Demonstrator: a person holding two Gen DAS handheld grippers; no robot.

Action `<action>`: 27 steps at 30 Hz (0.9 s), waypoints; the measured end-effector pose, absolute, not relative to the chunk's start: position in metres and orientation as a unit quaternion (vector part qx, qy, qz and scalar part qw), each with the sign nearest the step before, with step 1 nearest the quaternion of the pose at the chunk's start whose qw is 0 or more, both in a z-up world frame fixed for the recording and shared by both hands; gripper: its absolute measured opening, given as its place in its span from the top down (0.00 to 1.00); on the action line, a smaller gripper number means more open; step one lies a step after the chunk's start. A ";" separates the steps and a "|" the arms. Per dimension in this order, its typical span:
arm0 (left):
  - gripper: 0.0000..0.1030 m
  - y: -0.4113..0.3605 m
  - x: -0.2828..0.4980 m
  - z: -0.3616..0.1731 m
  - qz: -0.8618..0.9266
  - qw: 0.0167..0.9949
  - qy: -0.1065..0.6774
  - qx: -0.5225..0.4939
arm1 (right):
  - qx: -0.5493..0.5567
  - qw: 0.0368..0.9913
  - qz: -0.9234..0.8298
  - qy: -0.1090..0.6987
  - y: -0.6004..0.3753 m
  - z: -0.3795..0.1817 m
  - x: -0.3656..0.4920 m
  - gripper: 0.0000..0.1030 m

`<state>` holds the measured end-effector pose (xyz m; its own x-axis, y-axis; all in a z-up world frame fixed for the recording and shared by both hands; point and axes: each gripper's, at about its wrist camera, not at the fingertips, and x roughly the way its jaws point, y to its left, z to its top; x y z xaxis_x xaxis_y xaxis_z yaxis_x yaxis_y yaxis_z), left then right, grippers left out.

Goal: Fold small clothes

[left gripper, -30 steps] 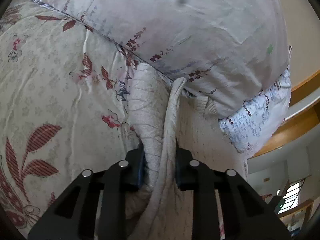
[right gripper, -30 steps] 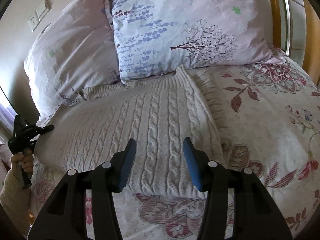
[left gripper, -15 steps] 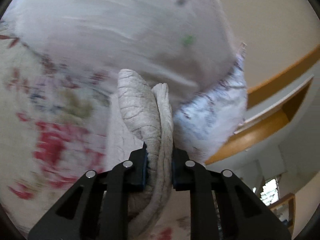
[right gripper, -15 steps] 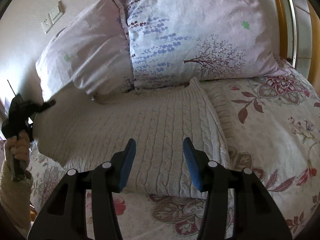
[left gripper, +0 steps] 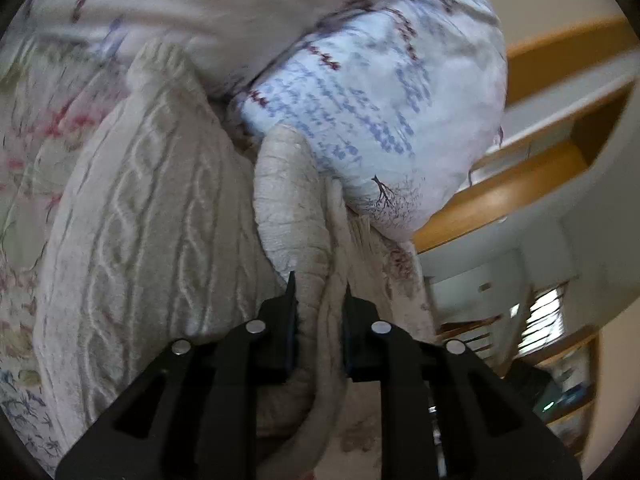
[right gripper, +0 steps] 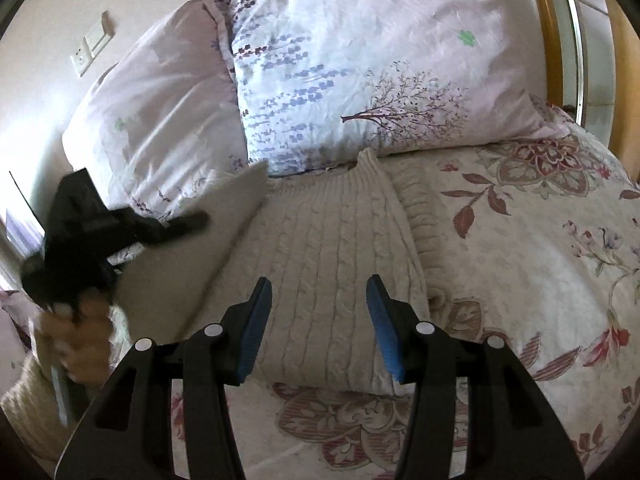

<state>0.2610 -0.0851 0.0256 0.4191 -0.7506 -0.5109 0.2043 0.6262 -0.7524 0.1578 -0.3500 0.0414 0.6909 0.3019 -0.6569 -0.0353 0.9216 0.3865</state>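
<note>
A cream cable-knit sweater point(right gripper: 332, 280) lies on the floral bedspread below the pillows. My left gripper point(left gripper: 318, 292) is shut on the sweater's left side point(left gripper: 292, 208) and holds that part lifted and swung over the body of the sweater point(left gripper: 132, 216). In the right wrist view the left gripper point(right gripper: 120, 232) shows at the left with the raised flap point(right gripper: 208, 248). My right gripper point(right gripper: 318, 300) is open and empty, hovering just above the sweater's near edge.
Two floral pillows point(right gripper: 360, 80) lean against the wall behind the sweater. A wooden headboard point(right gripper: 548, 40) runs along the right. The patterned bedspread point(right gripper: 540, 260) stretches to the right of the sweater. Wall switches point(right gripper: 92, 48) are at the upper left.
My left gripper has lifted the sweater's left side off the bed and carried it rightward over the sweater's body. My right gripper stayed open above the near edge.
</note>
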 end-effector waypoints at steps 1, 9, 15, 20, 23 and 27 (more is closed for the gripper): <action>0.73 -0.087 0.261 0.030 -0.315 0.780 0.446 -0.306 | 0.183 0.900 0.101 0.382 -0.351 0.044 0.160 0.50; 0.31 -0.024 0.237 0.063 -0.298 0.816 0.390 -0.305 | 0.271 0.850 0.193 0.408 -0.345 0.052 0.192 0.46; 0.26 0.012 0.242 0.048 -0.195 0.865 0.386 -0.256 | 0.327 0.803 0.201 0.455 -0.334 0.031 0.224 0.46; 0.26 0.011 0.247 0.021 -0.223 0.839 0.425 -0.255 | 0.341 0.781 0.192 0.487 -0.325 0.011 0.241 0.46; 0.26 0.006 0.245 0.013 -0.239 0.832 0.436 -0.247 | 0.346 0.779 0.205 0.481 -0.321 0.008 0.245 0.51; 0.25 0.004 0.245 0.013 -0.250 0.828 0.434 -0.252 | 0.343 0.782 0.203 0.478 -0.311 0.002 0.256 0.62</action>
